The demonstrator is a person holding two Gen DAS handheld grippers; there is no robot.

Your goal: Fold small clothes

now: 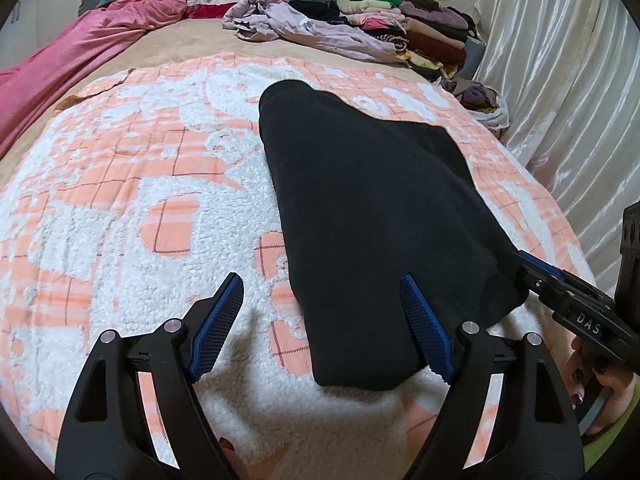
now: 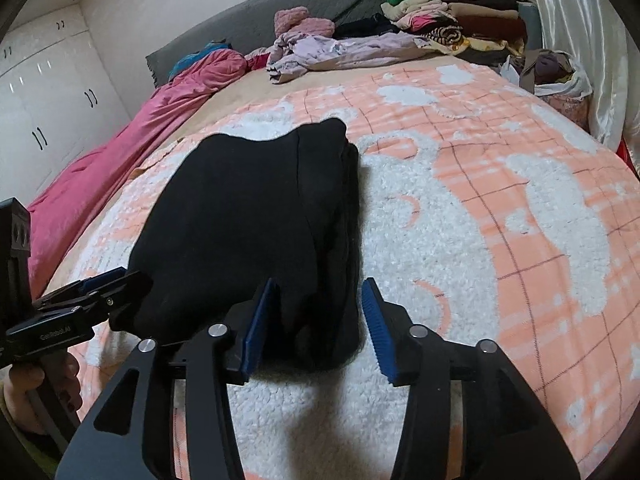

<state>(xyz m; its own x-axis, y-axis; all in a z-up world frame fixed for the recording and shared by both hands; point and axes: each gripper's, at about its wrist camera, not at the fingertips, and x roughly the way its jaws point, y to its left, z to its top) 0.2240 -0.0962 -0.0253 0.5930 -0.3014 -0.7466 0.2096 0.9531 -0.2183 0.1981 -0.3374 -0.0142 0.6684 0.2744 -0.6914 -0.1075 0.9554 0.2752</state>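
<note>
Folding looks midway: the black garment (image 1: pixel 372 216) lies on the peach-and-white blanket (image 1: pixel 120 184), doubled into a long strip, near end towards you. Your left gripper (image 1: pixel 320 320) stands wide, one pad just over the cloth's near left edge, holding nothing. Your right gripper (image 2: pixel 320 320) straddles the near right corner, jaws apart, not pinching. Next, I judge, you close on both near corners and carry them to the far end. Against the curtain, a white bag (image 2: pixel 568 76) holds what looks like dark clothing.
</note>
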